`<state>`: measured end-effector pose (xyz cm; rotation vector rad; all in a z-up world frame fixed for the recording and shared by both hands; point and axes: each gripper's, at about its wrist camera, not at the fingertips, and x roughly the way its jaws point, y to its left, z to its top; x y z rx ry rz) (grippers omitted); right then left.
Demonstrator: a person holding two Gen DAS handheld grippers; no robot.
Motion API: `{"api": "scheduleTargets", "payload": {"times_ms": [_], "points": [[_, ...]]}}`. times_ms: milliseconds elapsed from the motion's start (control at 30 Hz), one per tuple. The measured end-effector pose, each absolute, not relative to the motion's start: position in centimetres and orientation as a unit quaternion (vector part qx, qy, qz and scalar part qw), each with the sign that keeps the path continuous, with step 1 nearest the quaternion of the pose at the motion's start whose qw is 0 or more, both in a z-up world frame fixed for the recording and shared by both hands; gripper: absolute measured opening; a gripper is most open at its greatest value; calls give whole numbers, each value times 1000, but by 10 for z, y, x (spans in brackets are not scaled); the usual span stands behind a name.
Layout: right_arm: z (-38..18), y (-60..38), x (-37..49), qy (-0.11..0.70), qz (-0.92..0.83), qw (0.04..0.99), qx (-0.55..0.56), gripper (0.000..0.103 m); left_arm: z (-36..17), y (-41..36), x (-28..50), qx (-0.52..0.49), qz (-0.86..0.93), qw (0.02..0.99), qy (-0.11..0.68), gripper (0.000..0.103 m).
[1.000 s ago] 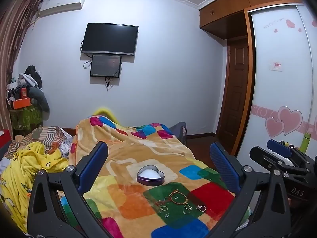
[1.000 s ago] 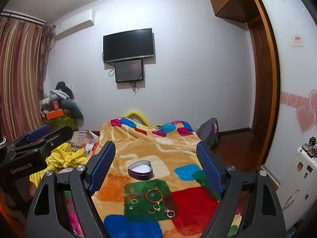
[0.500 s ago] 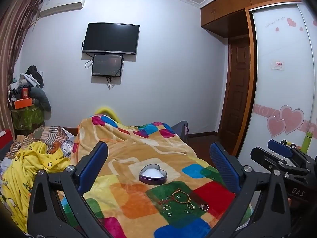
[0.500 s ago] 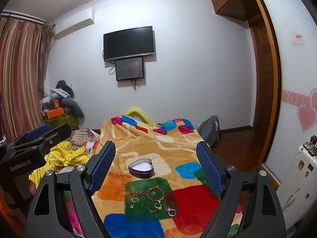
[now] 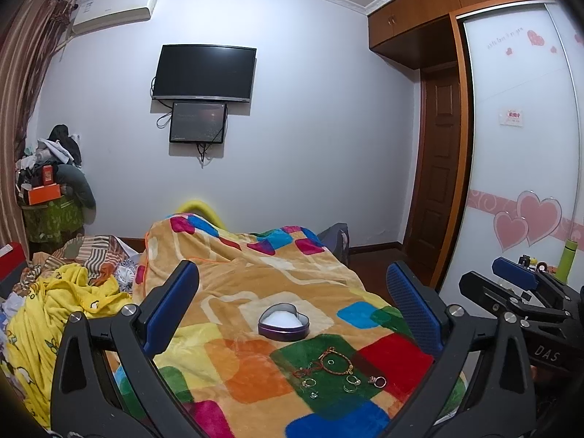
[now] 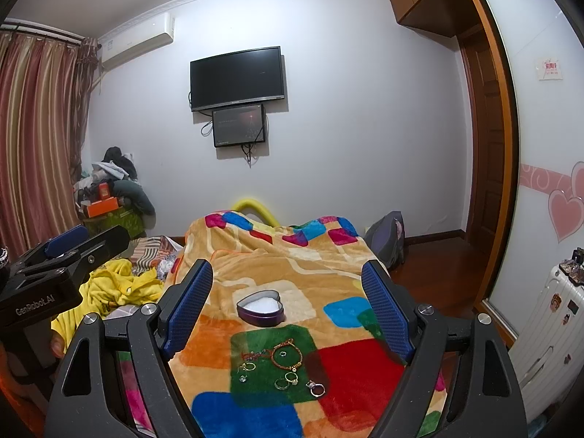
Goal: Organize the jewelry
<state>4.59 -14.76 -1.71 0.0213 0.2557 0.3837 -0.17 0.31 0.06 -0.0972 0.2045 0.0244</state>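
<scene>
A purple heart-shaped box (image 5: 283, 320) (image 6: 260, 307) with a white lining sits open on the colourful blanket (image 5: 233, 284). In front of it, on a green patch, lie a red and gold bracelet (image 5: 334, 361) (image 6: 287, 355) and several small rings (image 5: 352, 383) (image 6: 288, 379). My left gripper (image 5: 292, 303) is open and empty, held above and short of the jewelry. My right gripper (image 6: 288, 303) is open and empty, likewise back from it. The right gripper also shows at the right edge of the left wrist view (image 5: 518, 292).
A yellow blanket (image 5: 54, 310) and striped bedding lie left of the colourful blanket. A cluttered stand (image 5: 47, 200) is in the far left corner. A wardrobe with heart decals (image 5: 522, 182) and a white suitcase (image 6: 554, 321) are on the right.
Both grippers have drifted slightly back and up; the box and jewelry sit a little lower in both views. Nothing on the bed has moved.
</scene>
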Motion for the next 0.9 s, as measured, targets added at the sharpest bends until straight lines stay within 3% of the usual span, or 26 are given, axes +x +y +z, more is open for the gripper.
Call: {"api": "scheduleTargets", "payload": {"times_ms": [900], "points": [[-22, -149, 47, 130, 189, 973, 14, 81, -1, 4, 1, -50, 6, 993, 105, 103]]}}
